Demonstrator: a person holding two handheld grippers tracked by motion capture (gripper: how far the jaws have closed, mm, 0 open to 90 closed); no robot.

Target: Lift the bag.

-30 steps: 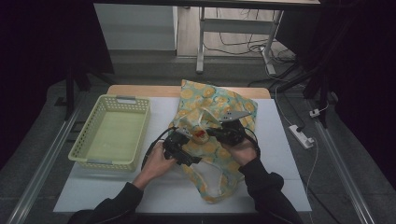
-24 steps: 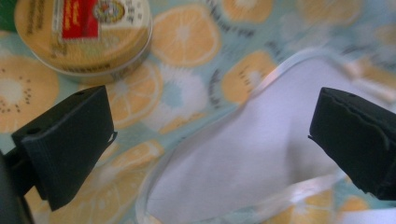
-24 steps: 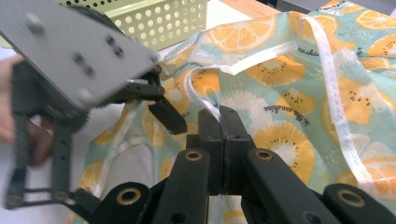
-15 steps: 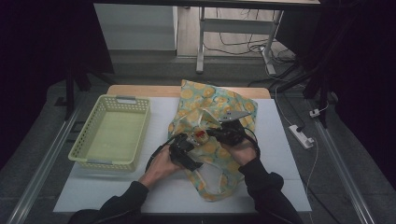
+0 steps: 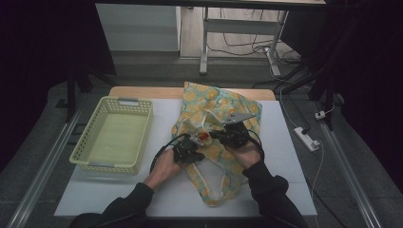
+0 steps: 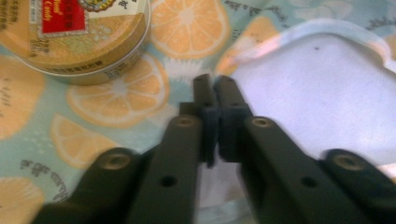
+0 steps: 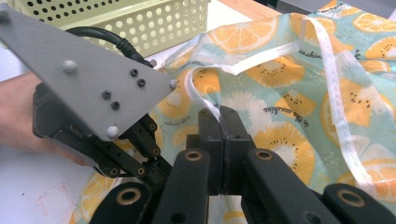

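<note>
Round tin (image 6: pixel 70 37): cut off by the top and left edges of the left gripper view, label print too blurred to read. Yellow basket (image 7: pixel 140 18): cropped by the right gripper view's top edge, partly hidden behind the left gripper's grey plate (image 7: pixel 79 79).

Both tongs low and close together, forearms reaching in from the near side.
The left tongs (image 5: pixel 192 148) have jaws pressed together, nothing visible between them; the right tongs (image 5: pixel 227 134) pinch a white strap (image 7: pixel 205 99), tips nearly meeting the left's.
</note>
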